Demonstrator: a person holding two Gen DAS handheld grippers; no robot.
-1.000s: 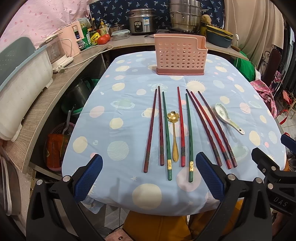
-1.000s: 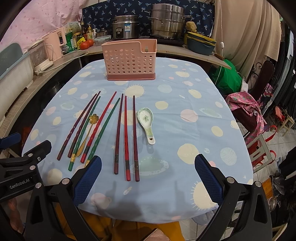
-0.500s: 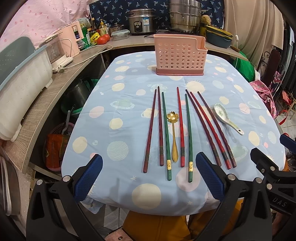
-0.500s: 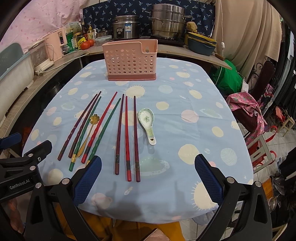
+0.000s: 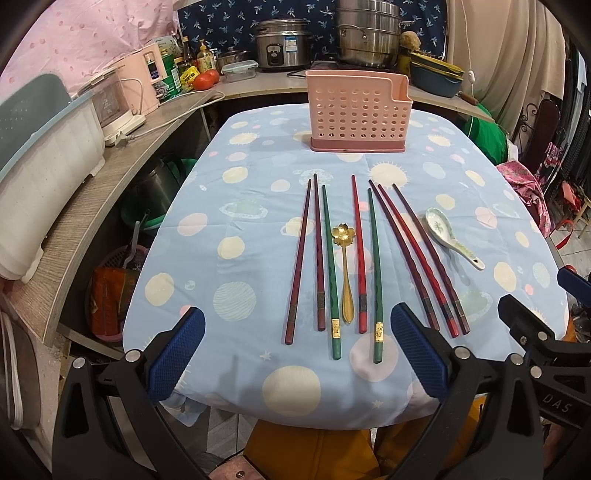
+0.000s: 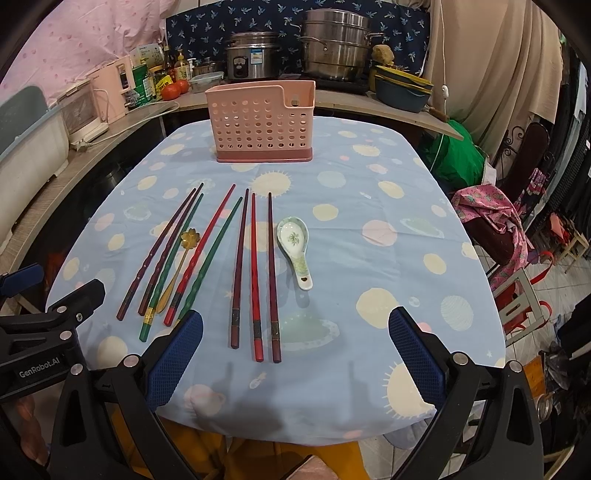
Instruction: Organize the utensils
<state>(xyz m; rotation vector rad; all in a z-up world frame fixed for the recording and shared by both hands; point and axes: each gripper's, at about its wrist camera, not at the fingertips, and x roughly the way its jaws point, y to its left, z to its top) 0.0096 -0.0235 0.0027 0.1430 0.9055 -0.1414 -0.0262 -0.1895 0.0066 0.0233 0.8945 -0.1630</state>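
Observation:
Several red, dark red and green chopsticks (image 5: 373,273) (image 6: 255,273) lie side by side on the blue spotted tablecloth (image 5: 258,206). A gold flower spoon (image 5: 345,266) (image 6: 176,266) lies among them. A white ceramic spoon (image 5: 448,236) (image 6: 295,243) lies to their right. A pink perforated utensil basket (image 5: 358,110) (image 6: 262,120) stands upright at the table's far end. My left gripper (image 5: 297,358) is open and empty over the near edge, just short of the chopstick ends. My right gripper (image 6: 295,358) is open and empty at the near edge.
A wooden counter (image 5: 85,206) runs along the left and back with a white bin (image 5: 40,173), appliances, a rice cooker (image 5: 282,44) and steel pots (image 5: 367,33). Chairs and clothes (image 6: 495,221) stand to the right. Clutter sits under the counter.
Both grippers have drifted very slightly; the views are almost the same. The utensils have not moved.

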